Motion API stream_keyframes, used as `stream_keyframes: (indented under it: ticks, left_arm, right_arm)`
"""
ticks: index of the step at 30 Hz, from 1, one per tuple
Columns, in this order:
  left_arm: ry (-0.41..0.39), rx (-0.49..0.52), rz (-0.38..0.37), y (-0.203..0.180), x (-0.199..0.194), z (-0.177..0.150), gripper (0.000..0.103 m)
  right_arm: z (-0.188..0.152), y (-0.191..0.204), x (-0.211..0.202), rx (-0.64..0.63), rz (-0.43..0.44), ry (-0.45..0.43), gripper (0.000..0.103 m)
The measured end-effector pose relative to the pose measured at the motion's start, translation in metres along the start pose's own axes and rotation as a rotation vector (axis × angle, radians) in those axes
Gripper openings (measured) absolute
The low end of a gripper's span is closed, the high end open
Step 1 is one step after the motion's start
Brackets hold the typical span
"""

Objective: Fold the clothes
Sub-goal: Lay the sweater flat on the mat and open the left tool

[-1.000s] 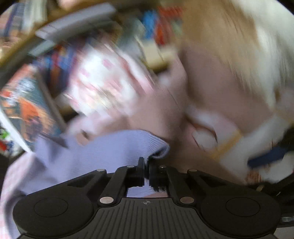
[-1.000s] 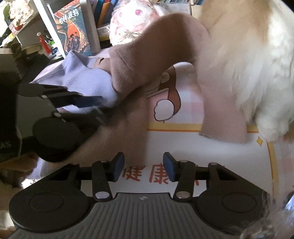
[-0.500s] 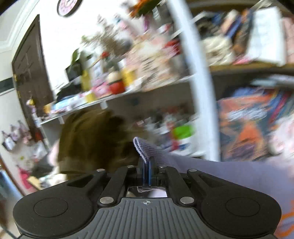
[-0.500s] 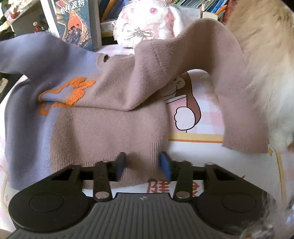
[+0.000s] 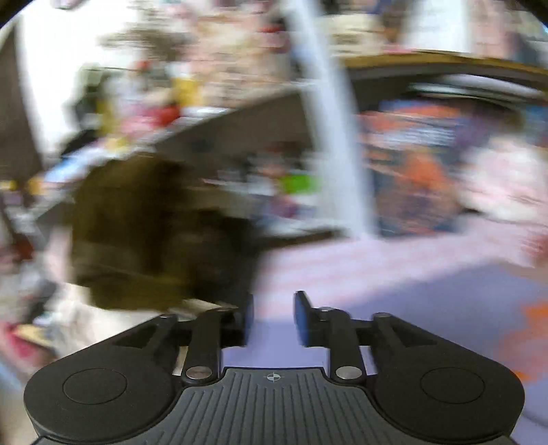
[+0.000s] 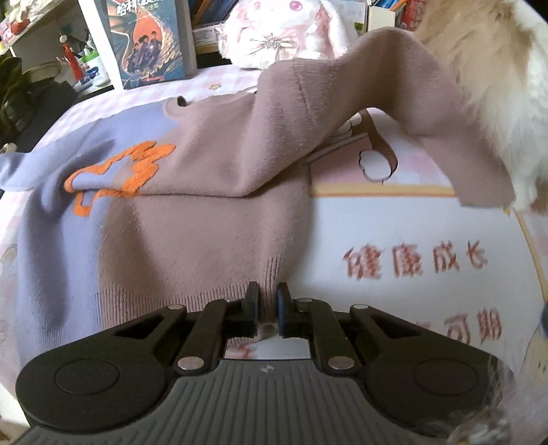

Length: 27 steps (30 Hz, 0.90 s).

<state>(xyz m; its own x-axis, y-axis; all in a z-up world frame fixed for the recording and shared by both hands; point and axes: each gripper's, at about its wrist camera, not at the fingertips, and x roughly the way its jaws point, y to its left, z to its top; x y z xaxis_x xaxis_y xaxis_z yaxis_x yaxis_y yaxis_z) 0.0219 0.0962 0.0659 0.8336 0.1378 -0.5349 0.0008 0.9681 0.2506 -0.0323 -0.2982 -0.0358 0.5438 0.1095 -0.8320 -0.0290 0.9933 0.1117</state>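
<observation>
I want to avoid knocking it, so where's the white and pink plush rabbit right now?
In the right wrist view, the white and pink plush rabbit sits top centre, just behind the brown and lilac knitted sweater, right of the upright book.

Cluttered white shelves (image 6: 92,44) with books (image 6: 147,37) stand behind the daylit printed tablecloth (image 6: 411,232).

Your right wrist view reads red characters 健康成长 on the printed cloth (image 6: 411,219) and 哈利 atop the book cover (image 6: 147,37); your left view blurs unreadable.
</observation>
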Motion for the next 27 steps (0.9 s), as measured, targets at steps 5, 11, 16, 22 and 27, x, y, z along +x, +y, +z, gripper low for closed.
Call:
stream_keyframes:
  ticks: [5, 11, 16, 22, 27]
  left_arm:
    - [0.081, 0.045, -0.227, -0.055, -0.007, -0.038, 0.053]
    - [0.219, 0.042, -0.276, -0.071, 0.012, -0.073, 0.054]
    - [0.240, 0.034, -0.252, -0.067, 0.025, -0.078, 0.053]
    - [0.220, 0.044, -0.324, -0.085, 0.024, -0.071, 0.054]
    - [0.170, 0.081, -0.407, -0.103, 0.010, -0.063, 0.055]
  right_arm:
    - [-0.021, 0.024, -0.011, -0.017, 0.034, 0.022, 0.010]
    - [-0.047, 0.055, -0.025, -0.095, 0.267, 0.134, 0.010]
    - [-0.051, 0.061, -0.039, -0.088, 0.362, 0.140, 0.009]
    - [-0.009, 0.037, -0.093, 0.032, 0.313, -0.138, 0.008]
    - [0.041, 0.019, -0.160, 0.092, 0.220, -0.467, 0.007]
